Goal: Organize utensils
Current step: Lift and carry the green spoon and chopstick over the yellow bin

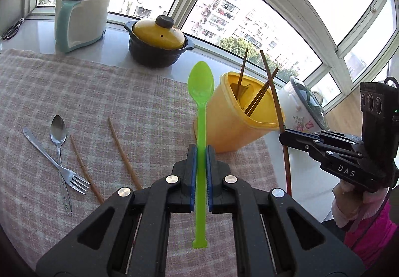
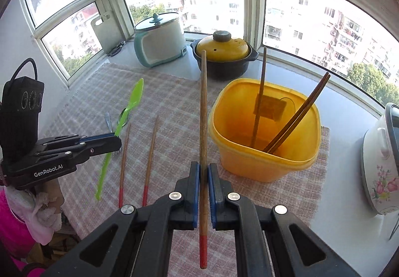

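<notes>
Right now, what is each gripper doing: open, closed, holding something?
Left gripper: closed on the green plastic spoon, gripped mid-handle.
Right gripper: closed on a red-tipped wooden chopstick.

Cloth: a pink checked tablecloth [image 1: 74,92] covers the near part of the counter.
Casserole: black pot with a yellow lid [image 2: 223,48] and dark knob, on the bare counter just past the cloth's far edge.
Cooker: white-and-teal appliance [image 1: 81,17] with a glass lid, left of the casserole by the window.
Scissors: a pair [image 1: 11,29] lies at the far left, near the window.
Board: a white cutting board [image 2: 107,32] leans on the window frame.
Right edge: a white floral-printed cooker [image 2: 380,164] stands off the cloth.
Outside: apartment blocks and trees, sunlit.
</notes>
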`<action>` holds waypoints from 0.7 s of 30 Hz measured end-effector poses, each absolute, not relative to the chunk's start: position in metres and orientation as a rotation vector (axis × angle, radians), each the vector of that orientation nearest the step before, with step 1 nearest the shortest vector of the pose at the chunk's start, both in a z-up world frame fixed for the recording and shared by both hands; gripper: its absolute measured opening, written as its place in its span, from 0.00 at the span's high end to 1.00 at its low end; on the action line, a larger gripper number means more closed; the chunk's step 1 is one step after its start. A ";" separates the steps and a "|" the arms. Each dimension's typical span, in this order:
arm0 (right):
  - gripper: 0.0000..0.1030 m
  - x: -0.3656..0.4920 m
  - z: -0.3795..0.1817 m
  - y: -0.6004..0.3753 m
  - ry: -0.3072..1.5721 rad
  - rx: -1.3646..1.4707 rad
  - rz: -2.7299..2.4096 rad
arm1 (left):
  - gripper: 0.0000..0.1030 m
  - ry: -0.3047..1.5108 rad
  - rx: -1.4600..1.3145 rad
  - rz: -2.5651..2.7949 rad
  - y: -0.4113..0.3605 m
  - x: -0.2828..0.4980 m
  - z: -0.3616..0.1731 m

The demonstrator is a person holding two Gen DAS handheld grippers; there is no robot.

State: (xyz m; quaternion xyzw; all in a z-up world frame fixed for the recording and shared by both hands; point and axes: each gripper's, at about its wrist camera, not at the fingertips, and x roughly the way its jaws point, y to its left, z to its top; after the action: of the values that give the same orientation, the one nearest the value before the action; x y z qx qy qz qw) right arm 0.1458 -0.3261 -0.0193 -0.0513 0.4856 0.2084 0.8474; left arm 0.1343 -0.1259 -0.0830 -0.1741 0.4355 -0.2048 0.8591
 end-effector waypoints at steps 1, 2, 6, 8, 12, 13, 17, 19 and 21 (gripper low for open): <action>0.96 0.149 -0.016 -0.331 1.016 -0.104 0.435 | 0.96 0.904 -0.366 -0.434 -0.131 0.138 -0.079; 0.96 0.152 -0.013 -0.336 1.009 -0.099 0.433 | 0.96 0.895 -0.369 -0.438 -0.135 0.141 -0.076; 0.96 0.165 0.000 -0.352 0.981 -0.090 0.423 | 0.96 0.866 -0.377 -0.452 -0.151 0.157 -0.065; 0.96 0.171 0.006 -0.358 0.966 -0.092 0.416 | 0.96 0.849 -0.386 -0.454 -0.157 0.164 -0.059; 0.96 0.187 0.013 -0.366 0.945 -0.107 0.404 | 0.96 0.821 -0.405 -0.451 -0.169 0.181 -0.053; 0.96 0.192 0.014 -0.368 0.942 -0.112 0.401 | 0.96 0.815 -0.403 -0.447 -0.173 0.187 -0.051; 0.96 0.210 0.017 -0.373 0.933 -0.118 0.398 | 0.96 0.807 -0.392 -0.442 -0.189 0.210 -0.047; 0.96 0.219 0.019 -0.375 0.927 -0.120 0.398 | 0.96 0.801 -0.376 -0.437 -0.197 0.222 -0.044; 0.96 0.228 0.021 -0.377 0.918 -0.119 0.393 | 0.96 0.791 -0.358 -0.428 -0.206 0.233 -0.043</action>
State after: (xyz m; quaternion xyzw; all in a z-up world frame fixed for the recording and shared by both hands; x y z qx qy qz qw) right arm 0.2279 -0.3774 0.0207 -0.0572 0.4400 0.1885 0.8761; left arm 0.2329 -0.2057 -0.0429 -0.1723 0.3802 -0.2057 0.8851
